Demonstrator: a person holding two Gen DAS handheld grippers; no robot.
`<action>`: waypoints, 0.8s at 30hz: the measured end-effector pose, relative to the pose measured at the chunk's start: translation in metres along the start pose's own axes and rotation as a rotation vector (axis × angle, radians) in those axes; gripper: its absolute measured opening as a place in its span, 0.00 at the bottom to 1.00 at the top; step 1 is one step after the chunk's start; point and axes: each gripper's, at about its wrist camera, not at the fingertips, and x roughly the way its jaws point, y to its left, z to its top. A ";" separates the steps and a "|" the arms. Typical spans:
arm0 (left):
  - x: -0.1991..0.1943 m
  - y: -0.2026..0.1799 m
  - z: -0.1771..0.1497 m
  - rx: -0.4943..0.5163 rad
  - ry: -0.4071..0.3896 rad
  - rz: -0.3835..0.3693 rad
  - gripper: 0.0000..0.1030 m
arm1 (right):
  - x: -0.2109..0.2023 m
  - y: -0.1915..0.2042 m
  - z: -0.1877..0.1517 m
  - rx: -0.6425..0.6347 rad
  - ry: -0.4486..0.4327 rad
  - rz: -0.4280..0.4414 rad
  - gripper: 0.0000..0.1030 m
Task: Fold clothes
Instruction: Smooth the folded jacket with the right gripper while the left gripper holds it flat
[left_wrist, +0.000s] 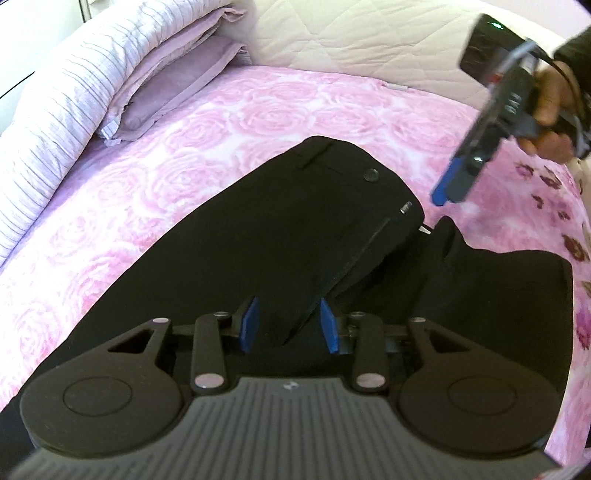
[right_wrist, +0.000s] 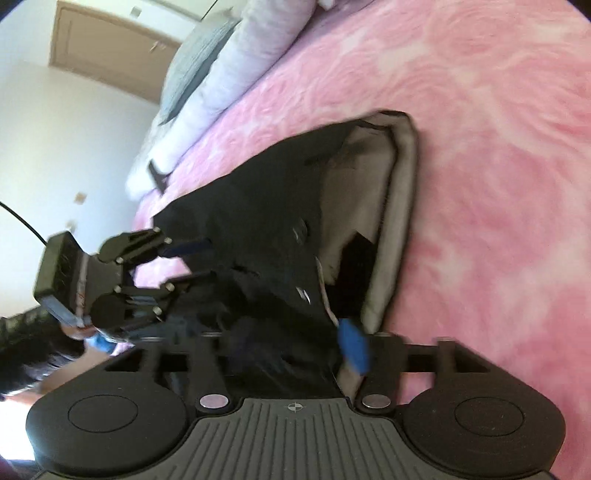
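Black trousers (left_wrist: 280, 236) lie spread on a bed under a pink rose-print cover (left_wrist: 207, 122); the waist end, with a round button (left_wrist: 370, 174) and a small metal clasp (left_wrist: 405, 206), points toward the far side of the bed, and the top panel is turned over so that its edge runs diagonally down toward the left gripper (left_wrist: 289, 322); that gripper sits low over the cloth with its blue pads (left_wrist: 250, 325) parted, the folded edge of the trousers lying between them and neither pad pressed against it, so it reads as released; the right gripper (left_wrist: 448, 186) is lifted above the cover, just beyond the waist end and clear of the cloth, held by a hand (left_wrist: 550, 103) in a dark sleeve; in this view its blue tips look close together with nothing between them, though blur leaves that uncertain; the right wrist view is rotated and smeared, showing the trousers (right_wrist: 258, 229) with a grey lining (right_wrist: 391, 206) opened at the waist, one blue pad (right_wrist: 354, 345) at the lining's edge and the other hidden by dark cloth, so I cannot tell its grip; folded pale quilts and a lilac pillow (left_wrist: 173, 92) are stacked along the far left of the bed, well apart from the trousers.
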 end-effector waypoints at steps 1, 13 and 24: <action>0.000 0.000 -0.001 0.003 0.002 -0.003 0.31 | -0.001 0.000 -0.006 0.008 -0.004 -0.014 0.61; -0.005 -0.006 -0.013 0.037 0.016 -0.033 0.32 | 0.063 -0.007 -0.005 0.190 0.035 0.162 0.50; -0.051 0.009 -0.040 -0.046 -0.001 0.056 0.32 | 0.035 0.158 -0.069 -0.677 0.127 0.065 0.12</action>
